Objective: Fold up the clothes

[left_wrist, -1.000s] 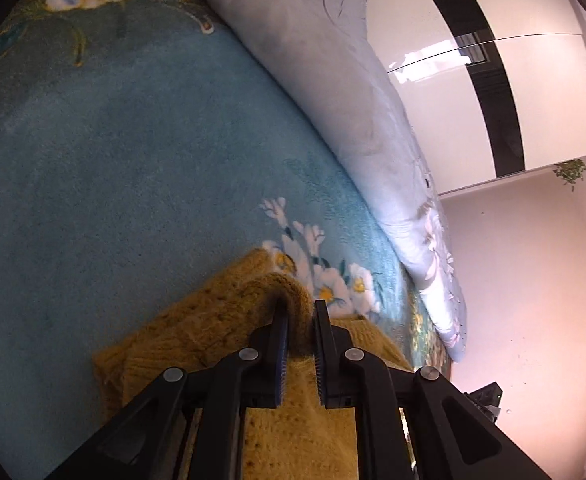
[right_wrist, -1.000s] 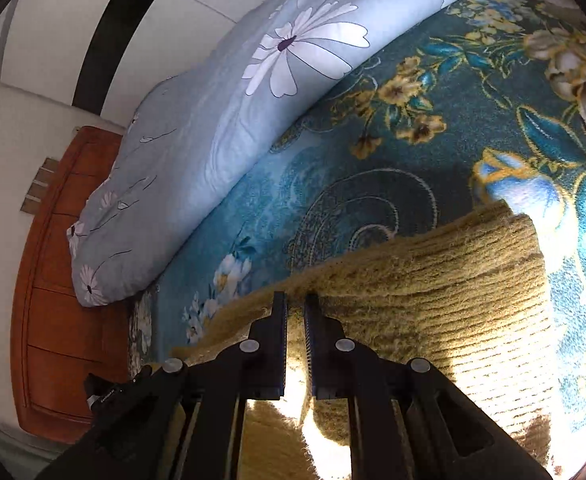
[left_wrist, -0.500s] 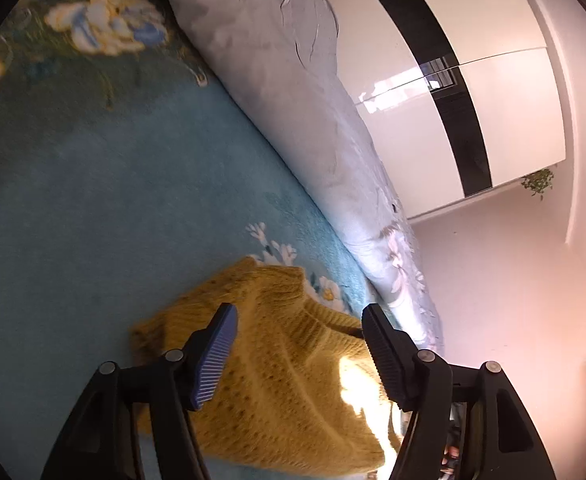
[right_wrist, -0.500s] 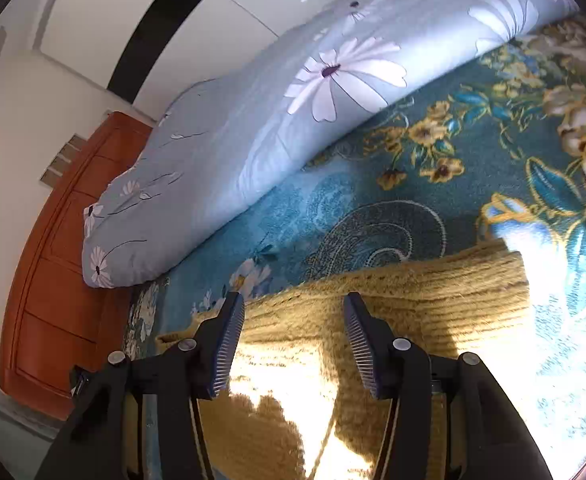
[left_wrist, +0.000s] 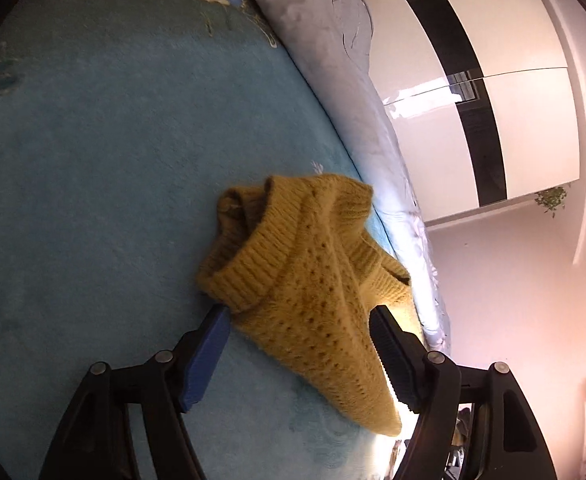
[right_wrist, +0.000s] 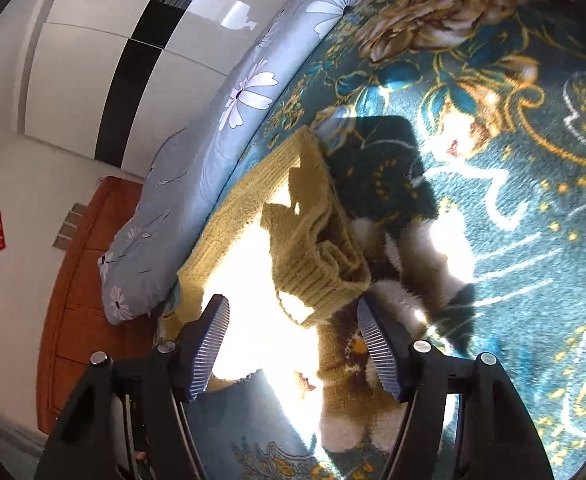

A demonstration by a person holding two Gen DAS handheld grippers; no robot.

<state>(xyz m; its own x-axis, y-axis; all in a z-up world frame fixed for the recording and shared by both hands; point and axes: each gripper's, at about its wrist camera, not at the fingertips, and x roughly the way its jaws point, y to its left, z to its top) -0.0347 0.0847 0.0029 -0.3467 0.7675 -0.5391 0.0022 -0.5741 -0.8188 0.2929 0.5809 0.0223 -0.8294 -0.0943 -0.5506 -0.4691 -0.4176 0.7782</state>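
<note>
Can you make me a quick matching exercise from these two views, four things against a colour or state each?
Things:
1. sweater
2. blanket
3. left gripper
4. duvet

Descriptions:
A. grey-blue with white daisies
B. mustard-yellow knit, lying bunched
C. teal with floral pattern
D. open, holding nothing

Pairs: 1-B, 2-C, 3-D, 4-A

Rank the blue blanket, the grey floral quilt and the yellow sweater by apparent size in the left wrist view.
1. Blue blanket, most of the frame.
2. Grey floral quilt and yellow sweater: similar; the sweater lies nearer, so unranked.
</note>
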